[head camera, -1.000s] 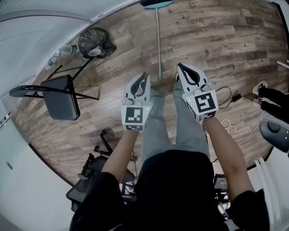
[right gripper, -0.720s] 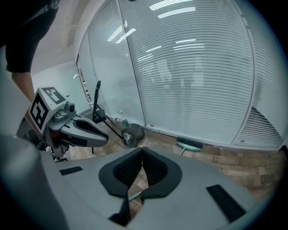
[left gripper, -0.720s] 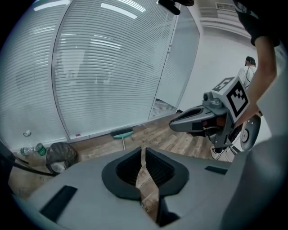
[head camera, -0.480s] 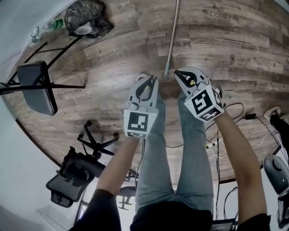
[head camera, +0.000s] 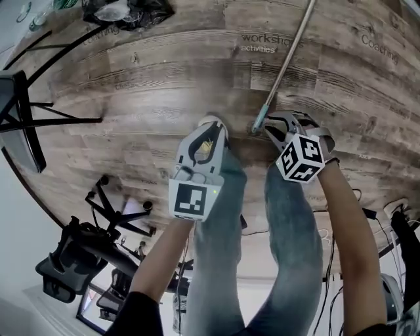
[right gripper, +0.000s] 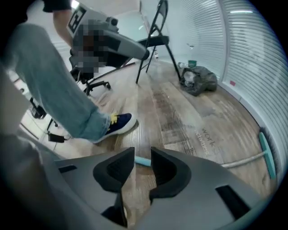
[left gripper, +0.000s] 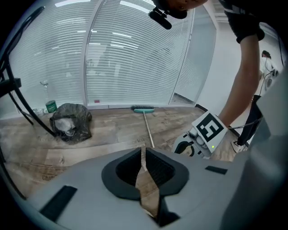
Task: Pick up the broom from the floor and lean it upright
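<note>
The broom lies flat on the wooden floor. Its grey handle (head camera: 289, 62) runs from the upper right down to a teal end cap (head camera: 258, 128). Its teal head (left gripper: 143, 109) lies far off by the blinds. My right gripper (head camera: 275, 130) hovers just over the end cap with its jaws opening. In the right gripper view the cap (right gripper: 143, 161) shows in the gap between the pads, which do not press on it. My left gripper (head camera: 209, 136) hangs shut and empty to the left of the handle end, above the person's leg.
A black rubbish bag (head camera: 128, 10) and a folding chair (head camera: 20, 111) stand at the far left. An office chair (head camera: 85, 262) is at the lower left, with cables (head camera: 367, 216) on the right. The person's shoe (right gripper: 119, 123) rests beside the handle end.
Both grippers have sunk toward the floor as the person bent down. The right gripper has rolled over and its jaws have parted above the handle end. The left stays shut.
</note>
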Demonstrator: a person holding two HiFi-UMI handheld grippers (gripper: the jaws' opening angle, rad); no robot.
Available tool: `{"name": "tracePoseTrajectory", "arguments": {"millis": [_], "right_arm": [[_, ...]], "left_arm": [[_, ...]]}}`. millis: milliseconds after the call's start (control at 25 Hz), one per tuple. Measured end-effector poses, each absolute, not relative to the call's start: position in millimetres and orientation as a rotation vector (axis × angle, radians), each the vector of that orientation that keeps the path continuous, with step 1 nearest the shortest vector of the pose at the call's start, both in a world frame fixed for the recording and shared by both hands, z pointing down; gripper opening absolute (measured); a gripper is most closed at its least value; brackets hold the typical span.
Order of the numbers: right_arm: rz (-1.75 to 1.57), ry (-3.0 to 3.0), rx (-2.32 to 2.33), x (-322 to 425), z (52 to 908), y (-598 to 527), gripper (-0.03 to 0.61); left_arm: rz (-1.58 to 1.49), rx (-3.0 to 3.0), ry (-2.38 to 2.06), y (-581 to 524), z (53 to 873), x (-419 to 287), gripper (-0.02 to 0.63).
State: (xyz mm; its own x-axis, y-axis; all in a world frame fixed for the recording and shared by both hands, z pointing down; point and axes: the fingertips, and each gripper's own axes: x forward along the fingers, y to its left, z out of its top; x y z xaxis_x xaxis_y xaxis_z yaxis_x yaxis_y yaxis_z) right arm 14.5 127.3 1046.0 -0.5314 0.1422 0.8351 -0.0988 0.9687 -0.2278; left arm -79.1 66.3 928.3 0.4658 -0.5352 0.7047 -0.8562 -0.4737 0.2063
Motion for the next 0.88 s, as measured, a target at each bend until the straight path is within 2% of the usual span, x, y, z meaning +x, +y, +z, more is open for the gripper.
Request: {"name": "tracePoseTrajectory", "arguments": {"millis": [400, 560, 880], "right_arm": [[-0.147, -1.963, -0.476, 6.7, 1160.7, 162.1, 0.143], [-0.319, -1.891, -0.630, 3.5, 1176.7, 166.3, 0.146], [-0.415, -1.767, -0.754, 3.8, 1195.4, 170.5, 0.166]], "left_arm": [[0.657, 2.048, -1.246, 67.1, 1003.4, -117.7, 0.021], [0.625, 2.032, -1.287, 60.0, 1010.2, -130.2, 0.021], [0.607, 2.029, -1.281, 55.4, 1005.3, -133.5, 0.021]]}}
